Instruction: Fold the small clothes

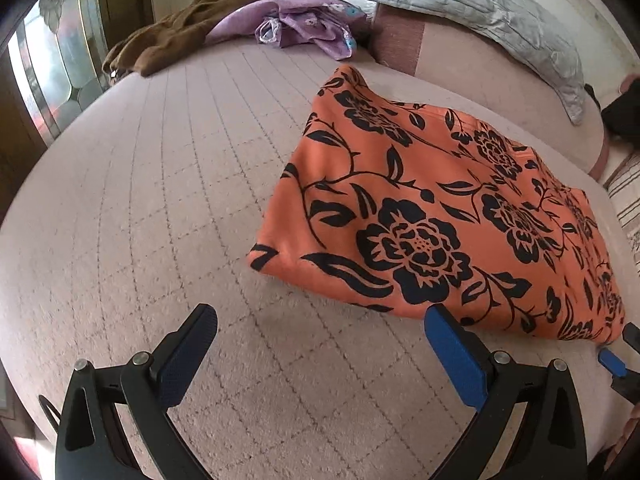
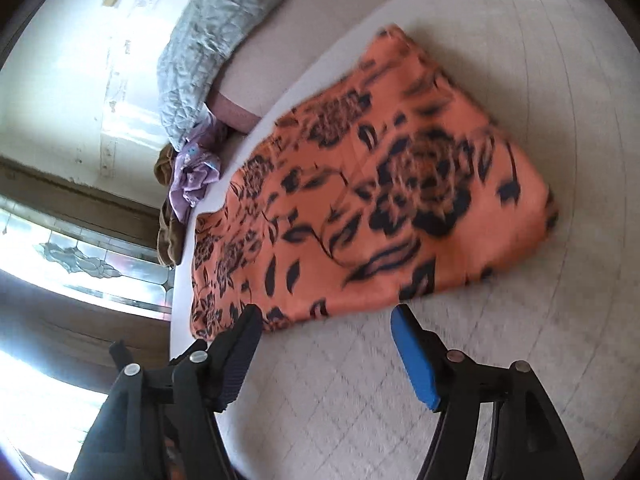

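Observation:
An orange garment with black flowers (image 1: pixel 432 216) lies folded flat on the pale quilted bed (image 1: pixel 160 200). My left gripper (image 1: pixel 320 320) is open and empty, just in front of the garment's near edge, its right finger close to the cloth. The right gripper's tips (image 1: pixel 616 356) show at the garment's near right corner. In the right wrist view, which is tilted and blurred, the same garment (image 2: pixel 360 208) lies ahead of my right gripper (image 2: pixel 324 316), which is open and empty at the garment's near edge.
A brown cloth (image 1: pixel 188 24) and a purple flowered cloth (image 1: pixel 308 20) are heaped at the far side of the bed. A grey quilted pillow (image 1: pixel 480 12) rests on a pink bolster (image 1: pixel 460 64). A stained-glass window (image 1: pixel 52 68) is at the left.

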`<state>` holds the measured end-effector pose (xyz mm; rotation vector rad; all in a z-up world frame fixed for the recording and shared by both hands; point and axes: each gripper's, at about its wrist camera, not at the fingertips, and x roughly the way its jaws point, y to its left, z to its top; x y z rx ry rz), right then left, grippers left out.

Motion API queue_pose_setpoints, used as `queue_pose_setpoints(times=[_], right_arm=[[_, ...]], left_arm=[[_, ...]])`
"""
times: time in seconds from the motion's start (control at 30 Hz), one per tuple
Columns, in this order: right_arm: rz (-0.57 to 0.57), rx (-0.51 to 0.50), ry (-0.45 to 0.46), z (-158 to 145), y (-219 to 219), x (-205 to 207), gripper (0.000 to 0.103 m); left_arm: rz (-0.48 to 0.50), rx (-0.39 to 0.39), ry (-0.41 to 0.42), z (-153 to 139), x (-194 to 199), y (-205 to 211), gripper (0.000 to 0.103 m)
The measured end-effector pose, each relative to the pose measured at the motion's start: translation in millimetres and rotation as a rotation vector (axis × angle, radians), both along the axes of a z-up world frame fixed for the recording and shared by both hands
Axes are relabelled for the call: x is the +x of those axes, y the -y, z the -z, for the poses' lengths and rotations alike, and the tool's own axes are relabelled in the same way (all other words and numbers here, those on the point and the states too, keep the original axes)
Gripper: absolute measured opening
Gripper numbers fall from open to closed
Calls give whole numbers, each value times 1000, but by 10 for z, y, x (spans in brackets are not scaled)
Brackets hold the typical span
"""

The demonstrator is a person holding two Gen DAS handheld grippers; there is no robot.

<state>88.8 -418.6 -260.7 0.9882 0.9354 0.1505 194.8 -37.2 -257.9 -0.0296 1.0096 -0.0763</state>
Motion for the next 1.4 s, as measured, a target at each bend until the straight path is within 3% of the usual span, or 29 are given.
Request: queue_pose_setpoints(times=[0.17, 0.67, 1.2, 1.4], right_arm=[[36, 19, -57, 154, 25, -3, 71], [84, 4, -35, 167, 133, 125, 71], [239, 20, 3, 191, 424, 23, 71], [226, -6, -6, 195, 406, 71, 72]], left_arm=[[5, 32, 28, -26, 39, 69, 103], [1, 38, 28, -1, 138, 117, 103], [15, 26, 35, 21, 213, 171, 103], [7, 0, 46, -9, 255, 135, 103]])
